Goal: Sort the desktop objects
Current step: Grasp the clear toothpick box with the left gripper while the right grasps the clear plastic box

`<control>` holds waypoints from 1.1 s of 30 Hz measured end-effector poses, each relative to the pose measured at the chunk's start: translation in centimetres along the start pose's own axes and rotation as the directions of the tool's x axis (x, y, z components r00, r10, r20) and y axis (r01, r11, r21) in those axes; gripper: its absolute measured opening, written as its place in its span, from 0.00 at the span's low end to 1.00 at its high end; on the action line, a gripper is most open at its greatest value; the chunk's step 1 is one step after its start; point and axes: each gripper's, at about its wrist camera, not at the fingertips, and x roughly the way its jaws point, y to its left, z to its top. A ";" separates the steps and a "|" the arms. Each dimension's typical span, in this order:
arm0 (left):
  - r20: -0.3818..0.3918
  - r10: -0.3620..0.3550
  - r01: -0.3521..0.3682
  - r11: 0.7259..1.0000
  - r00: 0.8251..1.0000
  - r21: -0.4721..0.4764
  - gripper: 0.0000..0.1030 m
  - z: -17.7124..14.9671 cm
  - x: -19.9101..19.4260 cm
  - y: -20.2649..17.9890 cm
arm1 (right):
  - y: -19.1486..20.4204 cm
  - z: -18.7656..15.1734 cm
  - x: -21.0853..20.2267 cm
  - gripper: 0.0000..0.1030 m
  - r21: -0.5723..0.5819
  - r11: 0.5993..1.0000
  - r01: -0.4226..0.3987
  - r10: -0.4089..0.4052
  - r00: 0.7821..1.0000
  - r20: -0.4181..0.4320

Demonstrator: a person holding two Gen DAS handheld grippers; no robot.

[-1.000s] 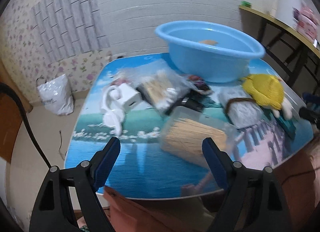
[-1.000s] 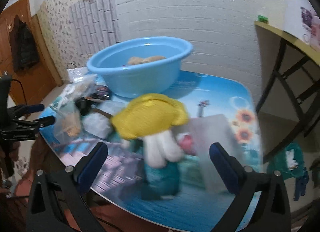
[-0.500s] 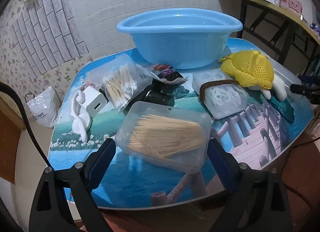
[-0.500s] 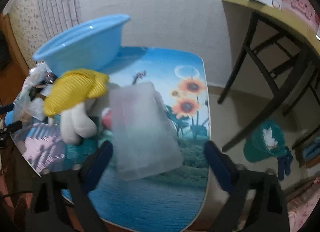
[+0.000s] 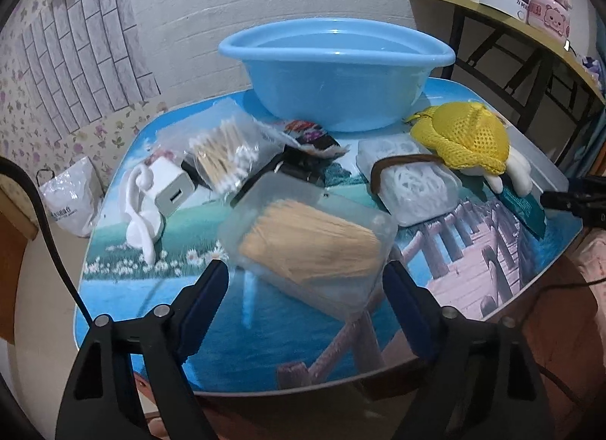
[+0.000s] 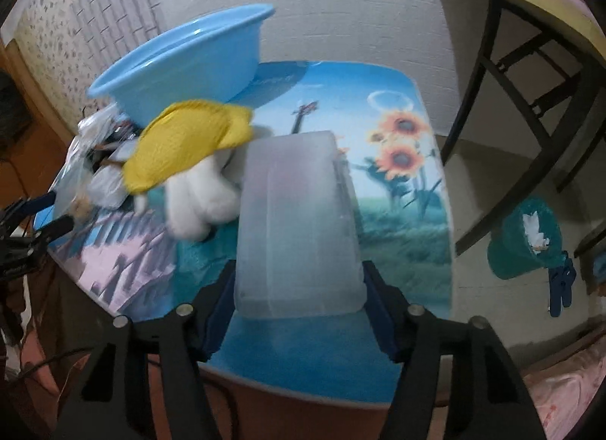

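Note:
A clear box of wooden sticks (image 5: pixel 308 246) lies near the table's front edge, its near end between the fingers of my open left gripper (image 5: pixel 305 290). Behind it lie a bag of cotton swabs (image 5: pixel 223 155), a white charger (image 5: pixel 172 191), a clear box of white cord (image 5: pixel 409 182) and a yellow-capped plush toy (image 5: pixel 464 140). A blue basin (image 5: pixel 335 76) stands at the back. My right gripper (image 6: pixel 297 296) is open, its fingers on both sides of a frosted plastic box (image 6: pixel 297 227), beside the plush toy (image 6: pixel 185 144) and the basin (image 6: pixel 181 64).
The picture-printed table (image 5: pixel 151 243) ends just in front of both grippers. A dark-framed desk (image 6: pixel 530 42) stands to the right with a teal bin (image 6: pixel 524 239) below it. A white plastic bag (image 5: pixel 70 199) lies on the floor at the left.
My left gripper moved closer to the box of sticks. My right gripper swung right off the plush toy and closed in around the frosted box, its fingers narrowing.

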 end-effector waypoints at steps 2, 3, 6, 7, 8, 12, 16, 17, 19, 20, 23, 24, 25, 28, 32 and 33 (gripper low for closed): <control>0.007 -0.006 0.006 1.000 1.000 0.003 0.82 -0.1 0.0 0.1 | 0.5 -0.3 -0.2 0.60 -0.009 1.000 0.011 -0.011 1.000 -0.006; 0.015 -0.004 0.004 1.000 1.000 0.007 0.82 0.0 -0.1 0.2 | 0.7 -0.5 -0.3 0.60 -0.010 1.000 0.016 -0.016 1.000 -0.009; 0.023 -0.018 0.018 1.000 1.000 0.025 0.85 0.7 -0.1 0.5 | 1.1 -0.7 -0.2 0.67 -0.035 0.999 0.028 -0.028 0.999 -0.016; 0.028 -0.025 0.024 0.999 0.999 0.039 0.85 1.0 -0.2 0.4 | 1.0 -0.6 -0.2 0.74 -0.040 0.999 0.026 -0.027 1.000 -0.015; 0.033 -0.030 0.028 0.998 0.999 0.059 0.87 1.3 -0.2 0.3 | 1.0 -0.5 -0.2 0.75 -0.043 0.999 0.022 -0.022 1.000 -0.007; 0.046 -0.035 0.028 0.990 0.998 0.138 0.92 2.3 0.1 0.0 | 0.5 0.3 -0.2 0.75 -0.020 1.000 0.016 -0.016 1.000 0.009; 0.020 -0.056 0.053 0.990 0.998 0.129 0.95 2.6 1.4 0.1 | 0.1 1.0 0.4 0.75 0.009 1.000 0.027 -0.027 1.000 0.012; 0.013 -0.066 0.064 0.990 0.998 0.125 0.95 2.7 1.8 0.1 | 0.0 1.2 0.6 0.75 0.015 0.999 0.030 -0.030 0.999 0.011; 0.018 -0.077 0.074 0.991 0.997 0.111 0.95 2.7 2.0 0.3 | -0.4 1.4 0.9 0.75 0.041 0.998 0.037 -0.038 0.999 0.020; 0.018 -0.079 0.077 0.992 0.997 0.100 0.94 2.8 2.0 0.3 | -0.5 1.5 1.0 0.71 0.053 0.998 0.030 -0.031 0.999 0.020; 0.015 -0.061 0.060 0.995 0.998 0.080 0.93 2.5 1.6 0.4 | -0.4 1.8 0.8 0.59 0.052 0.998 0.031 -0.032 0.999 0.025; 0.021 -0.050 0.048 0.996 0.999 0.075 0.93 2.4 1.4 0.5 | -0.3 1.8 0.8 0.59 0.044 0.998 0.035 -0.036 0.999 0.024; 0.030 -0.034 0.032 0.997 0.999 0.065 0.93 2.2 1.0 0.6 | -0.2 1.8 0.7 0.59 0.040 0.999 0.030 -0.031 0.999 0.026; 0.050 0.021 -0.020 1.000 0.999 -0.020 0.93 1.7 -0.2 1.5 | -0.3 1.4 0.2 0.59 0.041 0.999 0.024 -0.026 0.999 0.038; 0.041 0.080 -0.074 0.989 0.996 -0.128 0.94 0.5 -0.7 2.7 | -0.4 0.8 0.3 0.59 0.034 0.999 0.037 -0.038 0.999 0.025; 0.040 0.094 -0.088 0.987 0.995 -0.134 0.94 0.3 -0.6 2.8 | -0.4 0.7 0.4 0.59 0.033 0.999 0.034 -0.035 0.999 0.031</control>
